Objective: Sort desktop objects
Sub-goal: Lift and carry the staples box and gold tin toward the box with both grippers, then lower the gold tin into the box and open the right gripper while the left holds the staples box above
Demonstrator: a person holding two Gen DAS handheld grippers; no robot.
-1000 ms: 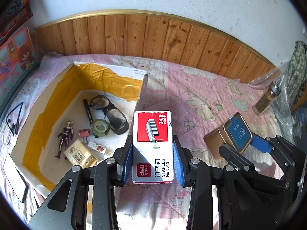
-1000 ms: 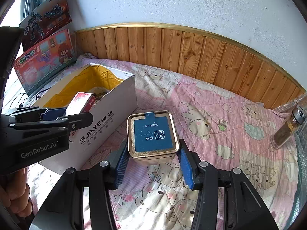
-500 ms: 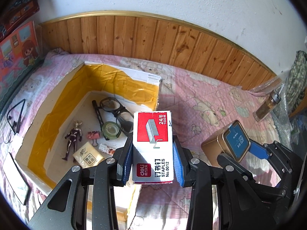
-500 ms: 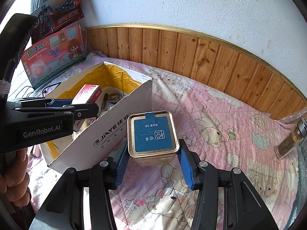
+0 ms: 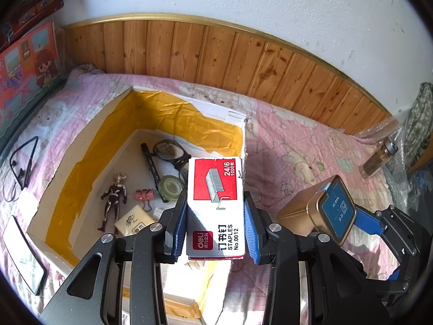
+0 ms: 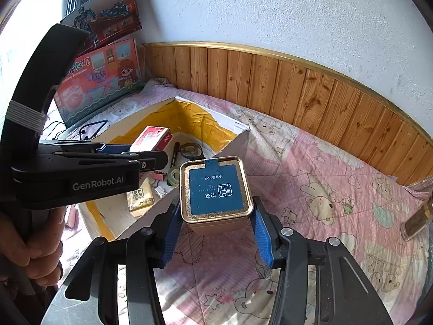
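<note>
Left gripper (image 5: 215,226) had jaws clamped on the red-and-white cardboard staples box (image 5: 216,205), held above the near right corner of the open yellow-lined cardboard box (image 5: 89,159). At 3 o'clock from it, right gripper (image 6: 215,234) had jaws clamped on the gold square tin with blue lid (image 6: 215,193), over the pink bear-print bedspread (image 6: 319,189).

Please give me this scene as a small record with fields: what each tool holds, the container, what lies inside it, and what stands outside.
left tool: shut on red-and-white cardboard staples box
right tool: shut on square gold tin with blue lid label
container: open white carton lined with yellow tape on pink bear-print quilt
inside carton: black-framed goggles; roll of clear tape; dark toy figure; pink binder clip
outside: glass bottle with brown contents
</note>
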